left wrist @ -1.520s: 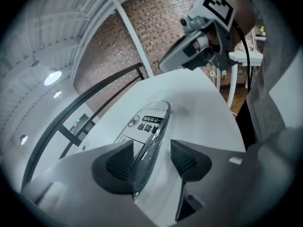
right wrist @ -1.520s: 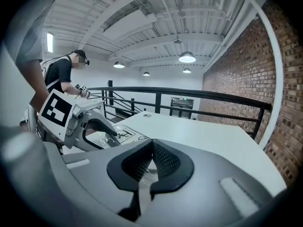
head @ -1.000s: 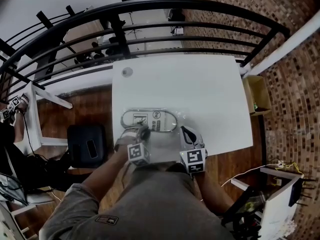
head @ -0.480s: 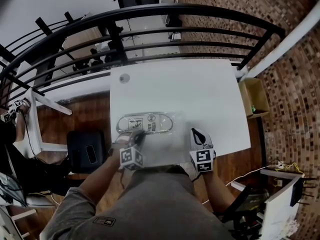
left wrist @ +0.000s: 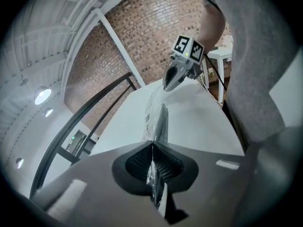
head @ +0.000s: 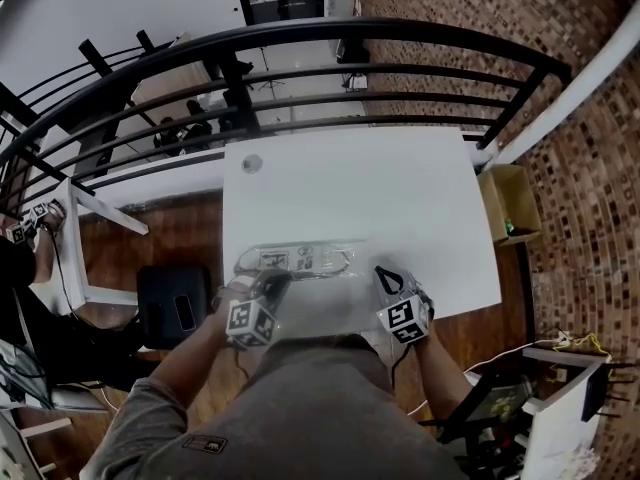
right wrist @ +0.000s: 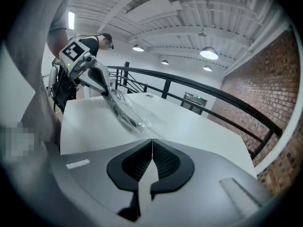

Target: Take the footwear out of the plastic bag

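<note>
Left gripper (left wrist: 152,150) just clamped plastic bag (head: 300,260) near front edge of table (head: 400,188); right gripper (right wrist: 151,145) jaws together, holding nothing (bag label unreadable).

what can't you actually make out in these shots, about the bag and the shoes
- Kind of footwear: head view, too small, under the glinting plastic bag; its print is unreadable.
- Whether the right gripper pinches film: right gripper view, clear film vanishes against the white table.
- Bag's mouth: head view, left gripper covers that corner.
</note>
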Motion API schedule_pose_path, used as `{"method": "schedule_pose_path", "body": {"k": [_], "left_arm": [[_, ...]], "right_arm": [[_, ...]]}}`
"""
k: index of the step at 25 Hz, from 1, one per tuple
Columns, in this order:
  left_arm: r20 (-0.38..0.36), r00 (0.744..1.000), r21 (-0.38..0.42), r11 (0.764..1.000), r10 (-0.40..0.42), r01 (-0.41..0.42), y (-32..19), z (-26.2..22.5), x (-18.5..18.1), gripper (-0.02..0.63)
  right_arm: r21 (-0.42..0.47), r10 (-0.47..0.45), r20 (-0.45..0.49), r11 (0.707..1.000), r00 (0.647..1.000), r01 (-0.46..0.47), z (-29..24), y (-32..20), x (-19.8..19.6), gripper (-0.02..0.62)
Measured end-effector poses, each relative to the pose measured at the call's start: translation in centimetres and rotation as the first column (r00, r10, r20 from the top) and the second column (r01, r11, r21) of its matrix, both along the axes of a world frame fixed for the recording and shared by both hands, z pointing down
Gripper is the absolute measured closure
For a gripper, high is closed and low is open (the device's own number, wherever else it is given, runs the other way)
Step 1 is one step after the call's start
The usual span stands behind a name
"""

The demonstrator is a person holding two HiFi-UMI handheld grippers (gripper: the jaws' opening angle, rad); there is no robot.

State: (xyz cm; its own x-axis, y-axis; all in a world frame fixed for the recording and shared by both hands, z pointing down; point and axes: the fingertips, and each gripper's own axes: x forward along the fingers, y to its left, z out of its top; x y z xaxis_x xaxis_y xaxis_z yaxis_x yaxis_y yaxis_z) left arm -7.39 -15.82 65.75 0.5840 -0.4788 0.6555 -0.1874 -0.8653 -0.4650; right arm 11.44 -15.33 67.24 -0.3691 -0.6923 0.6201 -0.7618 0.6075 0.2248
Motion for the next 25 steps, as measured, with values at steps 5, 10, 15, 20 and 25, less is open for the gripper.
{"method": "schedule_pose_path", "body": {"k": [5, 10, 15, 20, 25], "left_arm": [[-0.037, 0.997, -0.049, 0.996, 0.074, -0.075, 1.3, -1.0, 0.2, 0.603], [-0.036, 0.991, -0.086, 0.988, 0.125, -0.128, 2.1, -1.6, 0.4, 0.603], [-0.040, 0.987, -0.111, 0.981, 0.155, -0.158, 2.5, -2.4, 1.0, 0.603], [-0.050, 0.990, -0.131, 0.982, 0.129, -0.134, 1.9, -2.3, 0.5, 0.603], [-0.051, 0.990, -0.145, 0.980, 0.132, -0.139, 1.7, -2.2, 0.1, 0.603]], "right_arm": [[0.035, -0.145, -0.039, 0.989, 0.989, 0.146, -0.2, -0.1, -1.1, 0.577], [0.051, -0.198, 0.021, 0.979, 0.980, 0.197, -1.0, 0.0, -2.3, 0.580], [0.035, -0.296, 0.010, 0.955, 0.955, 0.296, -1.0, 0.9, -3.8, 0.580], [0.018, -0.379, -0.016, 0.925, 0.925, 0.379, -0.5, 2.7, -5.2, 0.566], [0.015, -0.464, -0.088, 0.884, 0.881, 0.467, -0.2, 3.5, -6.0, 0.507]]}}
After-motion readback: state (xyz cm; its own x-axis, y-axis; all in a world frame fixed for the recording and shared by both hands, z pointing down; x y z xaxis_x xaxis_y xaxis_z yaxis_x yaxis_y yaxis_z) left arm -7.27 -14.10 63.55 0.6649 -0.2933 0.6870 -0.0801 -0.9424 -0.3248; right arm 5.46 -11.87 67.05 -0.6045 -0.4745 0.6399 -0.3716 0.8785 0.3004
